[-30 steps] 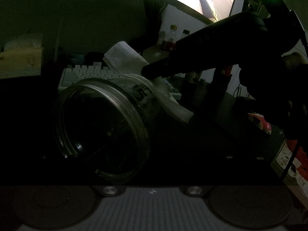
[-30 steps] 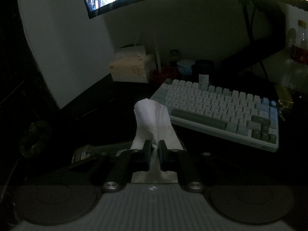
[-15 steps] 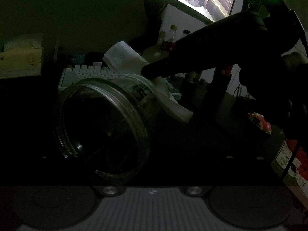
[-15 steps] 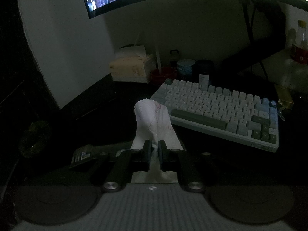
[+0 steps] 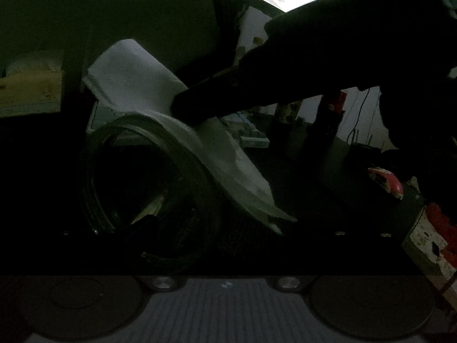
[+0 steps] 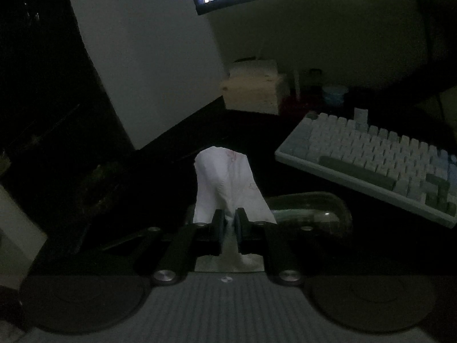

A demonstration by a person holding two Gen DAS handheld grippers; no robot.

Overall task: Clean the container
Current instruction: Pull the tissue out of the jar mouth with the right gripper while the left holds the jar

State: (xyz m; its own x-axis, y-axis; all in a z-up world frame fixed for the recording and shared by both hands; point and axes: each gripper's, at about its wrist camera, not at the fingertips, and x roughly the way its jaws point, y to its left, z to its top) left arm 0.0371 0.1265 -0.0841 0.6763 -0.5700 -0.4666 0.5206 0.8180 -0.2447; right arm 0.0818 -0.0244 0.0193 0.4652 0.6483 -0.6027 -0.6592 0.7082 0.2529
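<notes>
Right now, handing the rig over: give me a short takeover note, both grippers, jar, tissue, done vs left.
Right gripper: shut on the white tissue, which sticks up past the fingertips.
Left gripper: its fingers are lost in the dark of its own view, so its state cannot be told.
Glass jar: tipped on its side in front of the left camera, mouth facing it, no lid on.
The tissue is draped over the jar's upper right rim, outside the mouth.
Done: tissue picked up and brought to the jar.
Left: probably wiping the inside; how clean the jar is cannot be judged in this light.
</notes>
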